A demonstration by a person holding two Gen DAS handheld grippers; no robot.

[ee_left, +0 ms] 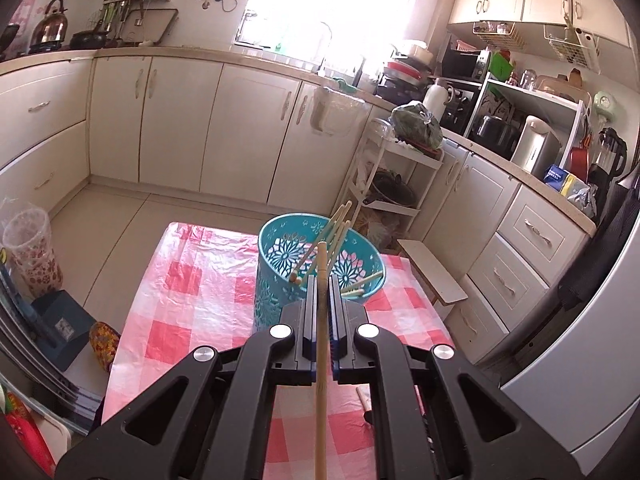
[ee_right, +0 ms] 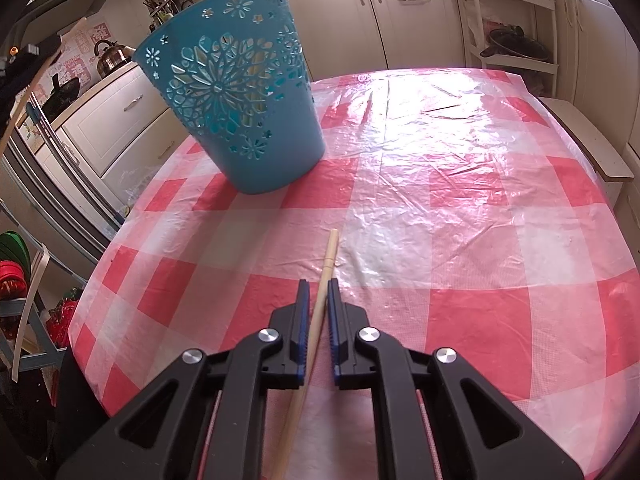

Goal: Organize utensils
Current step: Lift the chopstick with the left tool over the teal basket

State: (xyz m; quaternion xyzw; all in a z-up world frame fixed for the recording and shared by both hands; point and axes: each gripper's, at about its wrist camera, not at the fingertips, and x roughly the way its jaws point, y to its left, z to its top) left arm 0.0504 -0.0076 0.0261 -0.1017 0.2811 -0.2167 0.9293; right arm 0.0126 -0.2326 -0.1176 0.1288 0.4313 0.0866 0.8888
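Above the counter (ee_right: 440,168) | left tongs (ee_left: 320,280) clamp a chopstick (ee_left: 321,360) raised near the blue basket (ee_left: 276,280) | right tongs (ee_right: 318,284) pinch another chopstick (ee_right: 320,308) lying low | step: loading basket | next: tip left stick over rim, release.

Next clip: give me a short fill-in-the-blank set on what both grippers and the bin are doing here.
1. The left gripper is shut on a wooden ____.
2. The bin on the table is coloured ____.
3. The tablecloth has red and ____ checks.
4. The right gripper's chopstick points toward the ____.

Missing words: chopstick; blue; white; bin
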